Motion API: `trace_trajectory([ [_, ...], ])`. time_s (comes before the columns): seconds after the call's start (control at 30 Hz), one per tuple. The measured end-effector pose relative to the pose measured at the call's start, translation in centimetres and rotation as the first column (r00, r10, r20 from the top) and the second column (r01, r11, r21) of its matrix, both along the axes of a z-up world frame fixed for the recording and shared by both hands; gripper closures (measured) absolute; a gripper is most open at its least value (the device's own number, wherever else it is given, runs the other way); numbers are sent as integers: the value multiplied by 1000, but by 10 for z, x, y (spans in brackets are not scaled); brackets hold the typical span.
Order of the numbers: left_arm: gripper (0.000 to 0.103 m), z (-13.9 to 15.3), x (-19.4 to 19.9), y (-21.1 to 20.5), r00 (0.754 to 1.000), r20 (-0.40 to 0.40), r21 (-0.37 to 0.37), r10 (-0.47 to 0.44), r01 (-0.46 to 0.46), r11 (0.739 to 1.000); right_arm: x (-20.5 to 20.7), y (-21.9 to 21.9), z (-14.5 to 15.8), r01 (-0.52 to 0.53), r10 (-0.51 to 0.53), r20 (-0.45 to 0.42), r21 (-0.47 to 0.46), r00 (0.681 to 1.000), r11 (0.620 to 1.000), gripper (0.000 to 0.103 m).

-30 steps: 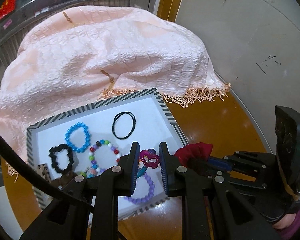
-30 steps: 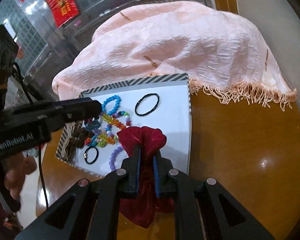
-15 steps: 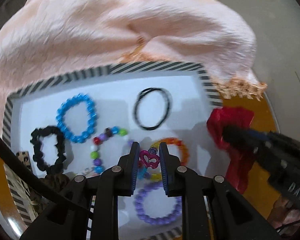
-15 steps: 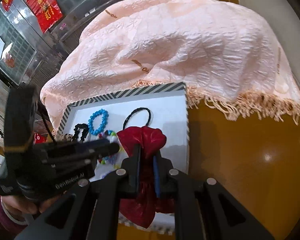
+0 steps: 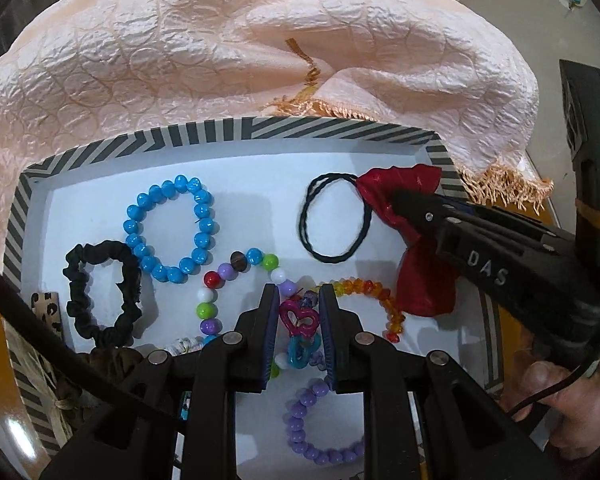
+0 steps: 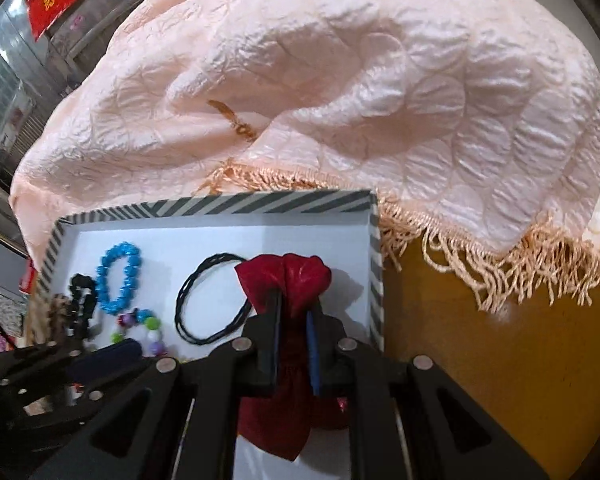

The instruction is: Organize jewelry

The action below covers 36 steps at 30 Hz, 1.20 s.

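Observation:
My left gripper (image 5: 299,300) is shut on a magenta and teal heart chain (image 5: 299,322), held over the white striped-rim tray (image 5: 236,128). My right gripper (image 6: 294,300) is shut on a red velvet pouch (image 6: 284,276), which hangs over the tray's right part; it also shows in the left wrist view (image 5: 420,280). In the tray lie a blue bead bracelet (image 5: 168,232), a black hair tie (image 5: 332,220), a black scrunchie (image 5: 100,292), a multicolour bead bracelet (image 5: 236,268), an orange bead bracelet (image 5: 368,292) and a purple bead bracelet (image 5: 304,428).
A pink quilted cloth with fringe (image 5: 240,40) is heaped behind the tray and reaches its far rim. The tray (image 6: 220,204) sits on a brown glossy table (image 6: 480,360). A leopard-print item (image 5: 46,312) lies at the tray's left edge.
Both grippers moved forward and down over the tray. The red pouch came from beside the tray's right rim to over its right part. Both grips are unchanged.

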<state>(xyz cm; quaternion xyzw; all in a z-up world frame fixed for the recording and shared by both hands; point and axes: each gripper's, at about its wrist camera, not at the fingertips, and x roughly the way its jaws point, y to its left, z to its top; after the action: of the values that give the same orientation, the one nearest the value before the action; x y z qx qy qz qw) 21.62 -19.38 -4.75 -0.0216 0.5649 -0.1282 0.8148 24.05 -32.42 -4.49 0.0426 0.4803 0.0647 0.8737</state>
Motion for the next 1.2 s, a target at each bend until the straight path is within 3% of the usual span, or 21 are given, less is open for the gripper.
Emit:
trace_trajectory([
  [0.07,99,0,-1,-1,1000,9,10,9,-9,1000,0,4,0,-6,7,5,-27,1000,1000,88],
  [0.2,97,1,1,-4,1000,16,26,0,0,1000,-6,5,6,-1,1,23,-15,1000,1000,70],
  [0.4,91,5,-3,-2,1000,19,38,23,-23,999,-31,-1,21,11,-12,50,36,999,999,61],
  [0.7,90,25,-26,9,997,64,70,38,-43,997,-71,-7,44,14,-24,85,111,996,994,57],
  [0.93,91,41,-56,26,992,101,79,82,-90,993,-105,5,62,3,-18,117,126,993,992,49],
  [1.2,91,58,-92,46,986,127,71,105,-115,991,-139,26,65,-23,8,125,123,992,992,48],
])
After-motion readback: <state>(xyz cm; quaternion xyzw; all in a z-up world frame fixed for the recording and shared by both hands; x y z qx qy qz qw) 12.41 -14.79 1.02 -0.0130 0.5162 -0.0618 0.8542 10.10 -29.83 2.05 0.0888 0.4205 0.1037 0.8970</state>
